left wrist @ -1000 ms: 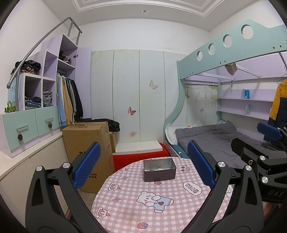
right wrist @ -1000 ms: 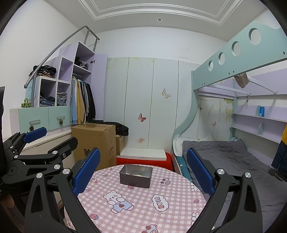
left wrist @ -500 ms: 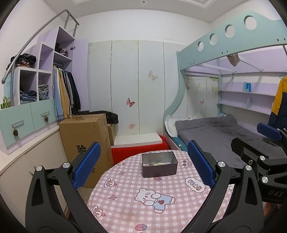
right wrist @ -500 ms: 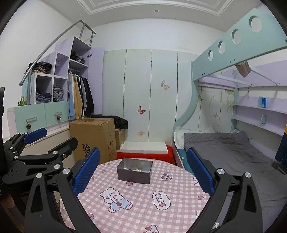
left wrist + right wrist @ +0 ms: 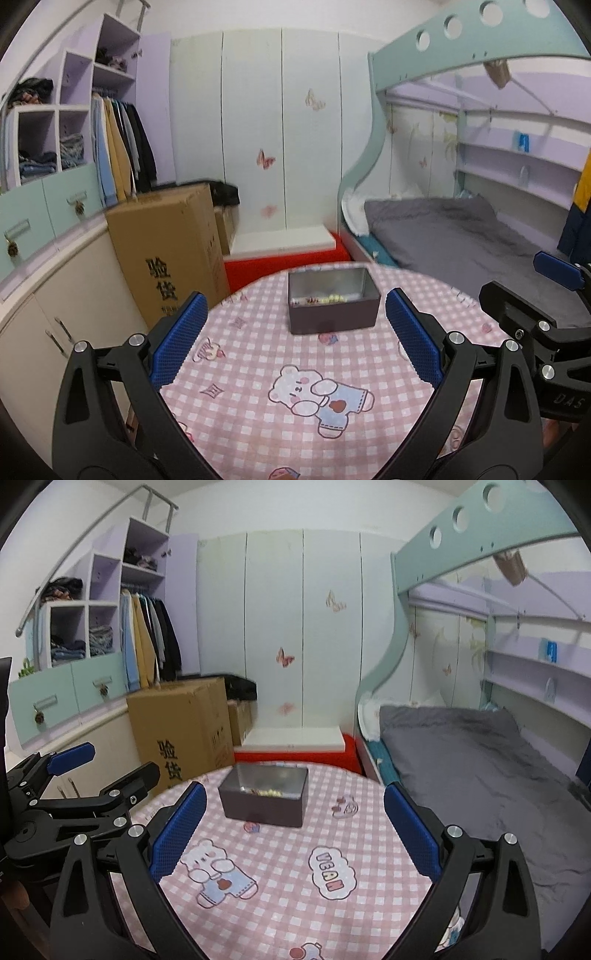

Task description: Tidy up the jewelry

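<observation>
Both tongs, left (image 5: pixel 295 332) and right (image 5: pixel 293 825), are held released above the bench (image 5: pixel 258 406), where a grey tin (image 5: pixel 332 308) of beads (image 5: pixel 325 299) is set.

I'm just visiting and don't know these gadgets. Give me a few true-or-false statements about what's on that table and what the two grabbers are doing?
1. The grey tin is open, with small beads lying inside. True.
2. The left gripper is clamped on the tin. False: its jaws are spread wide and empty.
3. The tin sits on a pink checked tablecloth. True.
4. The right gripper holds a necklace. False: it is open and holds nothing.
5. The cardboard box stands on the table. False: it stands on the floor beside it.
</observation>
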The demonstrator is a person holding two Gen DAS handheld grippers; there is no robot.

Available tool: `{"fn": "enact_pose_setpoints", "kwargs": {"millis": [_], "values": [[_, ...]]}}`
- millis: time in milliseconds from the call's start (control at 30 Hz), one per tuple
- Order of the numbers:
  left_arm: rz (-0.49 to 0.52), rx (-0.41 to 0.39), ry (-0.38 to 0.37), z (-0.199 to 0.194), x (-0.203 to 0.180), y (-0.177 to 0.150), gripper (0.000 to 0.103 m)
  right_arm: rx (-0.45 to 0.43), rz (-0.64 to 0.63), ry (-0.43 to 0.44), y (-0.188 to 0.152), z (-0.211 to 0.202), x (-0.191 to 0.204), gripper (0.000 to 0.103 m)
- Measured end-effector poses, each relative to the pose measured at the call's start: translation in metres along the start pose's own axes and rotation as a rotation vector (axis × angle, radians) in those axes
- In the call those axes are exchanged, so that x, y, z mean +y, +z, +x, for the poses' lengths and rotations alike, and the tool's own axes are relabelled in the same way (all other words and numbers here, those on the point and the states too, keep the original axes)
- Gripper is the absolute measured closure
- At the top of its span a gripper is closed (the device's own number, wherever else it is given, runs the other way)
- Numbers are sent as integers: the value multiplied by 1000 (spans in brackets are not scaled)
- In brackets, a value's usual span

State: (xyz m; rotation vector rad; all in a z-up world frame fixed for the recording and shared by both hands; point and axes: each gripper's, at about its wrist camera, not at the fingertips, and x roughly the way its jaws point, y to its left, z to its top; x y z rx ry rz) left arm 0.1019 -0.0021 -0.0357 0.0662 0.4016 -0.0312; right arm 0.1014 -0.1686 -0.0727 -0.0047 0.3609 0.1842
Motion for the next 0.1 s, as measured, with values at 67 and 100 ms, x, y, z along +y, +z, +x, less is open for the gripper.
{"fn": "enact_pose_setpoints", "kwargs": {"millis": [67,100], "values": [[-2,54,-9,20,0,-7,8,38,4,1,-6,15,-2,10],[-4,75,-13,27,0,-9,8,54,4,1,-7,22,-2,10]]}}
